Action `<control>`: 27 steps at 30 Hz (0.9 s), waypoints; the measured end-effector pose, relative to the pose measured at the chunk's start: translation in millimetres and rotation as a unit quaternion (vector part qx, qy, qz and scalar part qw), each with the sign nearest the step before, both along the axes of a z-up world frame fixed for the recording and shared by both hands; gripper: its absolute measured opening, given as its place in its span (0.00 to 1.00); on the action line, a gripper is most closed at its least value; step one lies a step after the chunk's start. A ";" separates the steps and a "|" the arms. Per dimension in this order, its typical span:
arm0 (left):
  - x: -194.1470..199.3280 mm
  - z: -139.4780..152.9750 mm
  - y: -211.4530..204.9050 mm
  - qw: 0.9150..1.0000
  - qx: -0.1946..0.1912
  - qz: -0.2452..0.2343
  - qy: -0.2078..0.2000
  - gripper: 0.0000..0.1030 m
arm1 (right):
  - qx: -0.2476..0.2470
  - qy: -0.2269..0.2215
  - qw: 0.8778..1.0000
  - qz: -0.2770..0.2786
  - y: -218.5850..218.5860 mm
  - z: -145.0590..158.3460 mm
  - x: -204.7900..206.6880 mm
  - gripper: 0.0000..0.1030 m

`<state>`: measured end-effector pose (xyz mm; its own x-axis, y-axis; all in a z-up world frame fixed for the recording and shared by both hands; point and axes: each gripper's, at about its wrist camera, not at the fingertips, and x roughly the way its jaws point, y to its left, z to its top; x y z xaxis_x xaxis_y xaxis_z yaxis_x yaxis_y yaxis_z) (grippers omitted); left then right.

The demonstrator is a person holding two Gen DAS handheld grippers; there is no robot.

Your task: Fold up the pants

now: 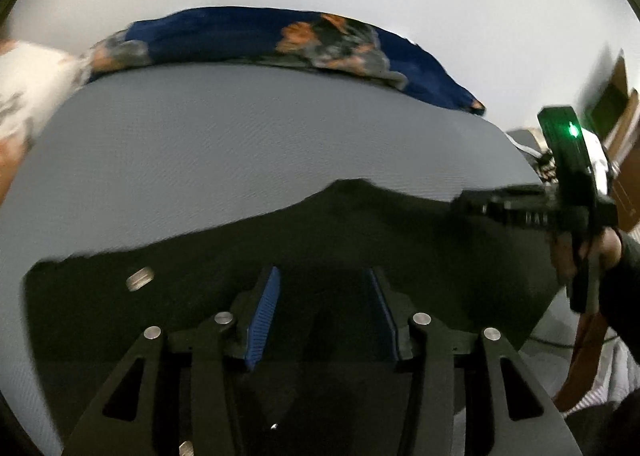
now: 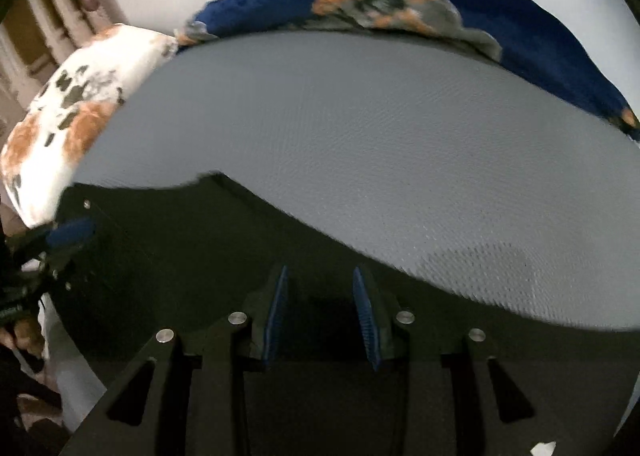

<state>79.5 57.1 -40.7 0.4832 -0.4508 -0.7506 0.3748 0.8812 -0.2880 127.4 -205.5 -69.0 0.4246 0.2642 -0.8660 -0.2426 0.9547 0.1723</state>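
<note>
We see the black pants (image 1: 360, 256) lying on a grey sheet (image 1: 200, 144), on the near part of the bed, directly under both grippers. In the left wrist view the far edge of the pants runs as an uneven line, low on the left and rising to a small peak near the middle. A metal button (image 1: 140, 279) shows near the left corner of the cloth.

The left gripper (image 1: 326, 312) has its two blue pads standing apart, about half open. Dark cloth fills the space between them, but the pads do not seem to press on it; we cannot tell if any fabric is pinched. The right gripper (image 2: 324, 312) has a narrower gap, also with black cloth behind it, and there too we cannot tell if it holds the pants. In the left wrist view the right gripper is seen from the side at the right edge, held by a hand (image 1: 600, 252), with a green light on its body.

Beyond the pants the grey sheet is bare and wide up to the far edge of the bed. There a blue blanket (image 1: 280, 36) with orange flowers lies along the edge, and a white pillow (image 2: 68, 124) with orange and dark patches sits at the far left corner.

Some pale letters show on the side of the right gripper, too blurred to read.
</note>
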 end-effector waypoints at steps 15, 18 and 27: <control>72.8 -43.6 -82.8 0.997 0.059 -0.003 0.044 0.45 | -0.020 -0.008 0.998 -0.051 -37.2 -25.8 -8.5 0.30; 72.9 -48.2 -84.0 0.997 0.064 0.001 0.042 0.45 | -0.028 -0.013 0.998 -0.048 -33.7 -26.0 -4.2 0.33; 65.9 -32.0 -87.3 0.997 0.058 0.002 0.048 0.45 | 0.068 -0.029 0.996 -0.054 -80.7 1.7 -6.8 0.35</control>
